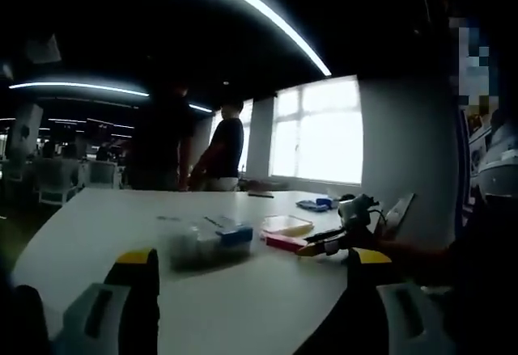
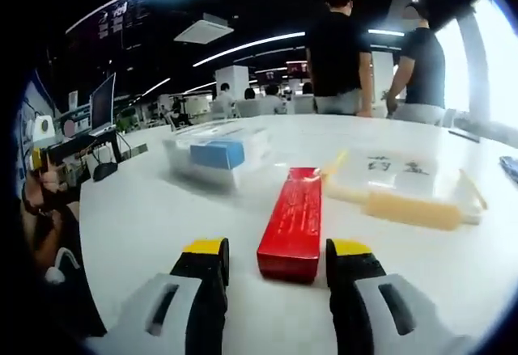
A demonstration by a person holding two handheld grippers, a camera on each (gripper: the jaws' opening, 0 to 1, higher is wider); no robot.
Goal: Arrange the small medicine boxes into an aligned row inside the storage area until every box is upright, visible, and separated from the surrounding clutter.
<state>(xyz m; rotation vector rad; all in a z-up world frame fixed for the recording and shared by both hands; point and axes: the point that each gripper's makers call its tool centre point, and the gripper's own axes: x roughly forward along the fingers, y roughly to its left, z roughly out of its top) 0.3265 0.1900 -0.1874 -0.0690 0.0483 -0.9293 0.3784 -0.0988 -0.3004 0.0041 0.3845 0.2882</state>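
A long red medicine box (image 2: 293, 219) lies flat on the white table (image 2: 146, 209), its near end between the yellow tips of my right gripper (image 2: 277, 251), which is open with a gap on each side of the box. Behind it stands a clear plastic storage container (image 2: 217, 159) with a blue box (image 2: 217, 154) inside. In the left gripper view the same container (image 1: 202, 242) sits ahead of my left gripper (image 1: 255, 262), open and holding nothing. The red box (image 1: 283, 242) lies right of the container, with the right gripper (image 1: 328, 244) at its end.
A flat clear tray with a yellowish edge (image 2: 405, 189) lies right of the red box. Small blue items (image 1: 312, 204) sit far back on the table. Two people (image 2: 344, 48) stand at the far edge. A hand (image 2: 40, 193) and desks with monitors are on the left.
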